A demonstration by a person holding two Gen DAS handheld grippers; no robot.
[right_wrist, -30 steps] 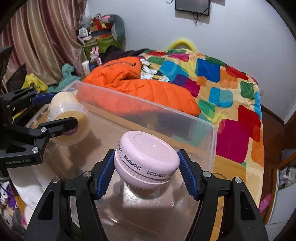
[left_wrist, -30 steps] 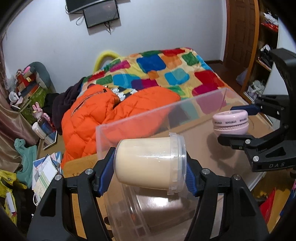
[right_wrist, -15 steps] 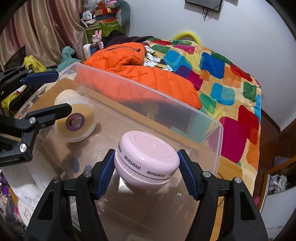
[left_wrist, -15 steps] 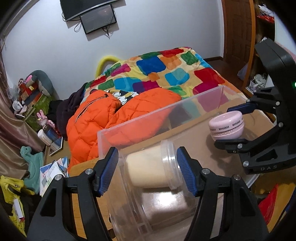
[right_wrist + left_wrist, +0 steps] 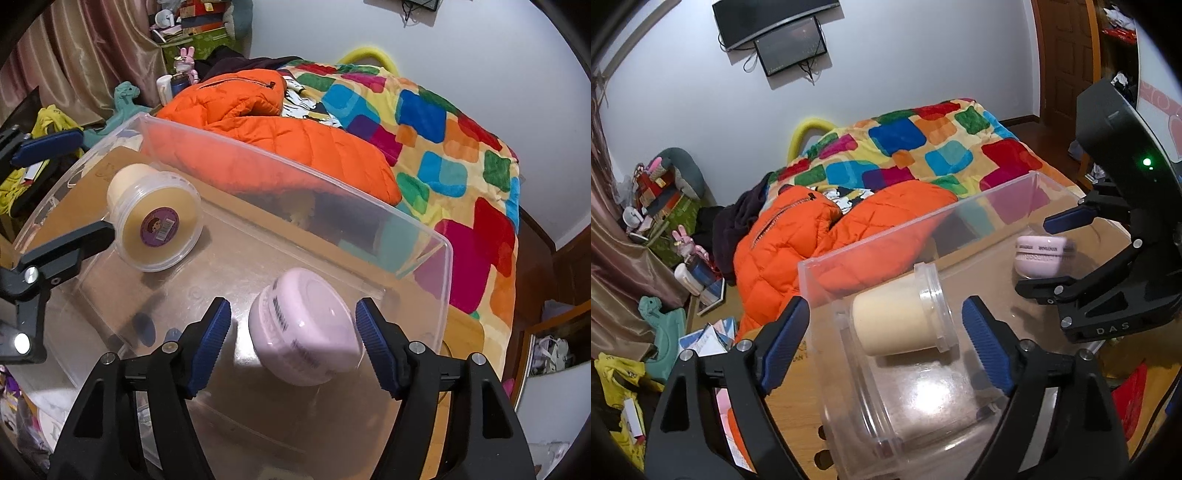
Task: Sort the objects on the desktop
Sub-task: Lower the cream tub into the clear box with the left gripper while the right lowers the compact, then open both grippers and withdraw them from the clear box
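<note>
A clear plastic bin (image 5: pixel 886 238) (image 5: pixel 295 170) stands on the table. Inside it a cream jar (image 5: pixel 901 321) (image 5: pixel 155 214) lies on its side, purple label on its lid. My left gripper (image 5: pixel 886 343) (image 5: pixel 62 192) hangs above the jar with its jaws opening, and the pads (image 5: pixel 786 343) are well clear of it. A pink round jar (image 5: pixel 306 328) (image 5: pixel 1041 254) is tilted and blurred between the jaws of my right gripper (image 5: pixel 293 332) (image 5: pixel 1045 254). These jaws are opening too, and a gap shows beside the left pad (image 5: pixel 214 339).
Behind the bin is a bed with a colourful patchwork quilt (image 5: pixel 923 155) and an orange jacket (image 5: pixel 798 236) (image 5: pixel 280 133). The bin rests on a wooden table (image 5: pixel 790 417). Toys, bags and papers (image 5: pixel 665 332) crowd the floor at the left. A wooden door (image 5: pixel 1067 55) is at the right.
My left gripper let go of the cream jar, which dropped onto its side in the bin, and its jaws widened. My right gripper's jaws parted and the pink jar tipped over.
</note>
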